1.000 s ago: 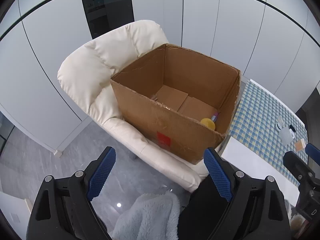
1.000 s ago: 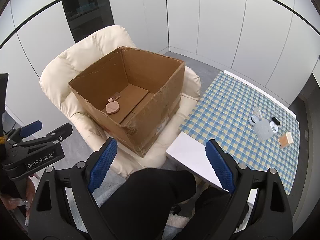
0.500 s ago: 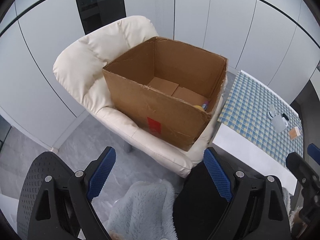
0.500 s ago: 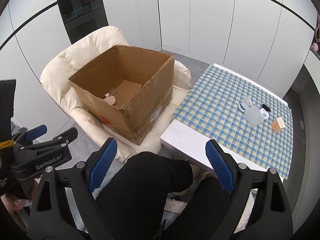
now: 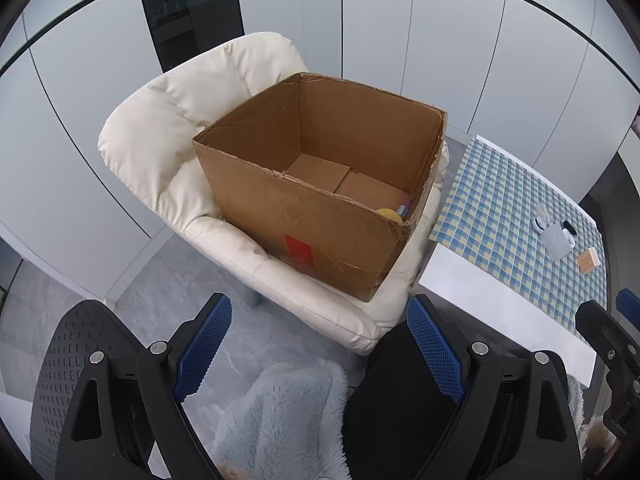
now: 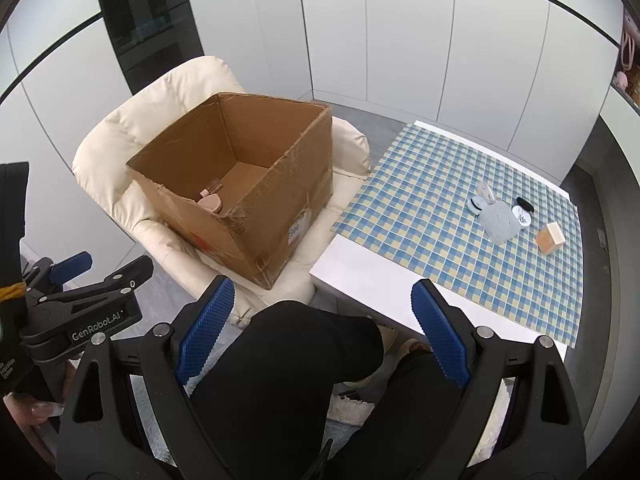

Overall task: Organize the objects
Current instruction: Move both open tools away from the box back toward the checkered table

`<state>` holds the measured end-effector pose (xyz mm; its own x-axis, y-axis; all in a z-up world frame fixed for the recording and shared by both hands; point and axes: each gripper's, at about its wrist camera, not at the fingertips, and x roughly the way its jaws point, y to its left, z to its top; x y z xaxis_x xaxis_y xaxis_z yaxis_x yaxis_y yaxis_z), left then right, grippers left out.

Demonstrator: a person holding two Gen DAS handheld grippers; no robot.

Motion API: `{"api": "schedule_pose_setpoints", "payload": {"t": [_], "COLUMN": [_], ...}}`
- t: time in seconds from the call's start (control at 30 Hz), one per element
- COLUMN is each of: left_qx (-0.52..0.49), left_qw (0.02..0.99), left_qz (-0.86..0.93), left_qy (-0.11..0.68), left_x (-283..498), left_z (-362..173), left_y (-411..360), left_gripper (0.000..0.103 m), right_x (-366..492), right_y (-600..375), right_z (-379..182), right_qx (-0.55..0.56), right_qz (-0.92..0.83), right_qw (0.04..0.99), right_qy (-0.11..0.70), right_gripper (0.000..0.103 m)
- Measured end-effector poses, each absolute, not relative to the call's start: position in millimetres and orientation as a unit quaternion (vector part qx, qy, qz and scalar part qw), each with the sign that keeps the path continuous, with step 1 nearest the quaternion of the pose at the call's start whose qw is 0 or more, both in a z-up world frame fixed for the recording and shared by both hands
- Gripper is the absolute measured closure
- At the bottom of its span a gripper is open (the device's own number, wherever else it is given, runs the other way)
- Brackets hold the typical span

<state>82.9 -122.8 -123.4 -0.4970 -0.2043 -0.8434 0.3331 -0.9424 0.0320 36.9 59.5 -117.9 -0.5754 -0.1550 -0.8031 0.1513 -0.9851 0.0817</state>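
Observation:
An open cardboard box (image 5: 320, 220) (image 6: 256, 224) sits on a cream armchair (image 5: 160, 152) (image 6: 120, 148). Inside it I see a yellow round thing (image 5: 388, 213), a pen-like item (image 5: 405, 206) and a pinkish object (image 6: 211, 202). On the checked tablecloth (image 6: 460, 232) (image 5: 500, 216) lie a grey pouch (image 6: 500, 222) (image 5: 556, 240), small white round items (image 6: 522, 216), a black item (image 6: 525, 204) and a small wooden block (image 6: 551, 238) (image 5: 588, 261). My left gripper (image 5: 320, 348) and right gripper (image 6: 320, 328) are both open and empty, held back from the box above the person's lap.
White cabinet doors (image 6: 400, 40) line the back with a dark glass panel (image 6: 148, 20). A black perforated chair back (image 5: 64, 380) is at lower left. The person's black-clad legs (image 6: 288, 380) and a fluffy light-blue fabric (image 5: 280, 420) are below the grippers. Grey floor surrounds the armchair.
Both grippers have drawn back and up from the box, which looks smaller and farther. More of the table shows. Both jaws stayed open and empty.

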Motion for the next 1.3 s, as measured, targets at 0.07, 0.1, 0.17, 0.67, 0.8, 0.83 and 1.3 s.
{"api": "schedule_pose_setpoints", "payload": {"t": [0.07, 0.1, 0.17, 0.67, 0.8, 0.83, 1.3], "left_qx": [0.475, 0.474, 0.473, 0.477, 0.478, 0.477, 0.482], "left_qw": [0.156, 0.156, 0.157, 0.130, 0.113, 0.108, 0.044], "left_qz": [-0.863, -0.864, -0.864, -0.869, -0.871, -0.872, -0.874], "left_qy": [0.070, 0.072, 0.073, 0.031, 0.014, 0.012, -0.035], "left_x": [83, 83, 83, 69, 63, 62, 48], "left_z": [-123, -123, -123, -129, -132, -132, -141], "left_y": [-123, -123, -124, -90, -69, -65, 3], "left_gripper": [0.013, 0.013, 0.013, 0.013, 0.013, 0.013, 0.013], "right_x": [37, 38, 38, 41, 44, 46, 67], "right_y": [62, 62, 63, 91, 107, 112, 189], "right_z": [-119, -120, -121, -129, -134, -136, -146], "right_qx": [0.453, 0.454, 0.454, 0.459, 0.464, 0.466, 0.467], "right_qz": [-0.887, -0.887, -0.887, -0.887, -0.885, -0.884, -0.879], "right_qw": [0.085, 0.085, 0.084, 0.052, 0.033, 0.027, -0.057], "right_qy": [-0.004, -0.005, -0.004, -0.029, -0.036, -0.039, -0.078], "right_gripper": [0.011, 0.011, 0.011, 0.011, 0.011, 0.011, 0.011]}}
